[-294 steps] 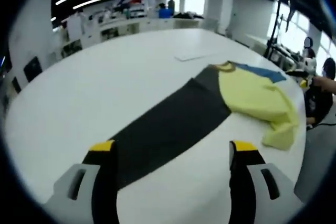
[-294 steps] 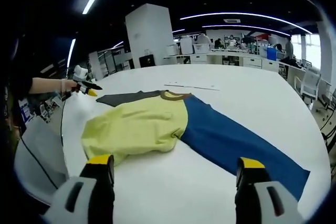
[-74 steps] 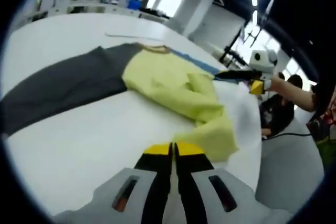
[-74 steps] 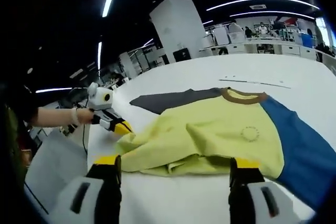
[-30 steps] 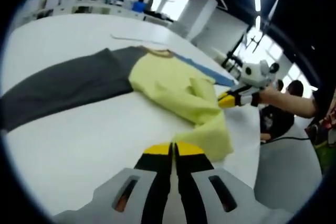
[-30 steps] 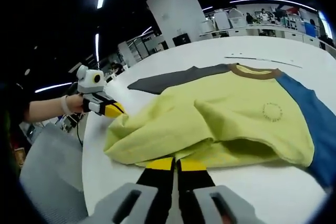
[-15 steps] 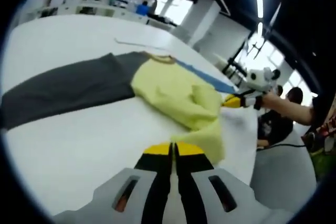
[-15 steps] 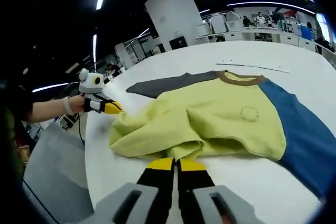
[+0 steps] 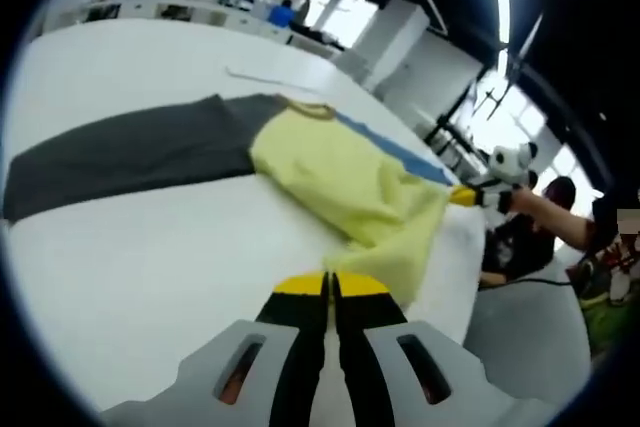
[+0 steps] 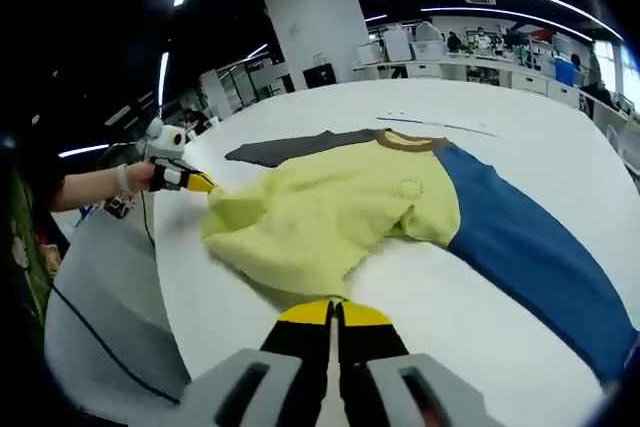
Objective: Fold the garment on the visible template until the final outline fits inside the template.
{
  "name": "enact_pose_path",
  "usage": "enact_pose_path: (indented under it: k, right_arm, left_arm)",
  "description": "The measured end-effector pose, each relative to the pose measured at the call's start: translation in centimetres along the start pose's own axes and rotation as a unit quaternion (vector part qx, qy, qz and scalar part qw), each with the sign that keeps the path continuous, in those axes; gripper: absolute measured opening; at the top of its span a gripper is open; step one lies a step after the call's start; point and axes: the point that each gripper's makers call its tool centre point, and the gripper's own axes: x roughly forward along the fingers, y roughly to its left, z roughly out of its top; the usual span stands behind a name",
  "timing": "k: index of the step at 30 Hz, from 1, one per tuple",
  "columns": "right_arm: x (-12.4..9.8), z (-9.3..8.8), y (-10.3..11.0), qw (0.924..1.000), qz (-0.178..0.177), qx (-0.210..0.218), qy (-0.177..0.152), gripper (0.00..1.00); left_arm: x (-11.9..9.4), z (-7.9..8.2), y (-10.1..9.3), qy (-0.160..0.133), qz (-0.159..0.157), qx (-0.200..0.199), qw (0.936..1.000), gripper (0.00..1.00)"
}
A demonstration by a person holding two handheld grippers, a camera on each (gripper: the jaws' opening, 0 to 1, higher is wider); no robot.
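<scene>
Gripping the yellow hem of the garment [image 10: 345, 212], both grippers hold it off the white table [image 9: 150, 247]: left gripper [image 9: 330, 285] & right gripper [image 10: 331, 309] each w/ jaws pinched tight on fabric. Garment lies mid-table, grey sleeve [image 9: 120, 152] on one side, blue sleeve [image 10: 520, 242] on the other. Risk, imo: uneven pull btwn hands skews the fold, or thin hem slips a pinch & bunches.

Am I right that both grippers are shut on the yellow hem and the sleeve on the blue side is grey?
Not quite: the right gripper view shows that sleeve is blue; the grey sleeve lies on the other side. Both the left gripper and right gripper are shut on the yellow hem.
</scene>
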Motion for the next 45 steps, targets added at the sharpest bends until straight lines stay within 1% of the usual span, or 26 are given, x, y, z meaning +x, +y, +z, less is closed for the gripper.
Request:
enact_pose_path:
  k: [1, 4, 8, 10, 11, 13, 16, 20, 23, 25, 28, 31, 34, 37, 40, 43, 45]
  right_arm:
    - [-0.6, -0.5, 0.0, 0.9999, -0.006, -0.011, 0.009, 0.0]
    - [-2.1, -1.3, 0.2, 0.9993, -0.021, -0.028, 0.015, 0.0]
    - [-3.5, -2.1, 0.4, 0.9983, -0.037, -0.039, 0.023, 0.0]
    - [-4.0, -2.4, 0.6, 0.9982, -0.038, -0.04, 0.024, 0.0]
    - [-4.1, -2.5, 0.7, 0.9982, -0.038, -0.041, 0.024, 0.0]
    - [-4.5, -3.0, 0.9, 0.9978, -0.04, -0.044, 0.028, 0.0]
    - [-5.1, -3.7, 1.3, 0.9971, -0.042, -0.053, 0.036, 0.0]
    - [-5.9, -4.2, 1.5, 0.997, -0.043, -0.053, 0.037, 0.0]
    - [-6.2, -4.5, 1.7, 0.9968, -0.045, -0.056, 0.036, 0.0]
    - [-6.4, -4.7, 1.8, 0.9967, -0.045, -0.056, 0.037, 0.0]
    - [-6.5, -5.1, 2.2, 0.9964, -0.044, -0.061, 0.039, 0.0]
    - [-6.4, -5.5, 2.1, 0.9961, -0.044, -0.064, 0.042, 0.0]
    - [-6.4, -6.1, 2.3, 0.9959, -0.041, -0.064, 0.048, 0.0]
    - [-6.4, -6.5, 2.5, 0.9959, -0.038, -0.064, 0.052, 0.0]
    - [-6.5, -6.5, 2.8, 0.9958, -0.037, -0.064, 0.053, 0.0]
    - [-6.7, -6.0, 3.0, 0.9961, -0.038, -0.063, 0.048, 0.0]
    - [-6.9, -5.8, 3.0, 0.9966, -0.036, -0.058, 0.046, 0.0]
  left_arm:
    - [0.0, -0.3, -0.4, 0.004, -0.001, 0.0, 1.0, 0.0]
    - [-0.2, -0.7, -1.1, 0.011, 0.001, 0.004, 0.9999, 0.0]
    - [-0.5, -1.3, -2.1, 0.009, 0.0, -0.005, 0.9999, 0.0]
    - [-0.5, -1.7, -2.5, 0.012, 0.001, -0.009, 0.9999, 0.0]
    - [-0.5, -2.0, -2.6, 0.019, 0.003, -0.008, 0.9998, 0.0]
    - [-0.7, -2.4, -2.7, 0.023, 0.011, -0.008, 0.9996, 0.0]
    - [-0.8, -2.9, -3.1, 0.029, 0.011, -0.015, 0.9994, 0.0]
    - [-1.0, -3.8, -3.1, 0.047, 0.022, -0.022, 0.9984, 0.0]
    - [-1.2, -4.1, -3.3, 0.053, 0.023, -0.031, 0.9978, 0.0]
    - [-1.3, -4.6, -3.1, 0.064, 0.037, -0.046, 0.9962, 0.0]
    - [-1.4, -4.9, -3.3, 0.065, 0.043, -0.056, 0.9954, 0.0]
    - [-1.5, -5.6, -3.5, 0.068, 0.05, -0.077, 0.9935, 0.0]
    - [-1.6, -6.2, -3.8, 0.071, 0.055, -0.084, 0.9924, 0.0]
    - [-1.9, -6.6, -3.8, 0.076, 0.065, -0.08, 0.9917, 0.0]
    - [-2.3, -6.5, -4.2, 0.072, 0.065, -0.077, 0.9923, 0.0]
    - [-2.7, -5.6, -4.7, 0.051, 0.058, -0.08, 0.9939, 0.0]
    - [-3.1, -5.0, -4.9, 0.038, 0.061, -0.081, 0.9941, 0.0]
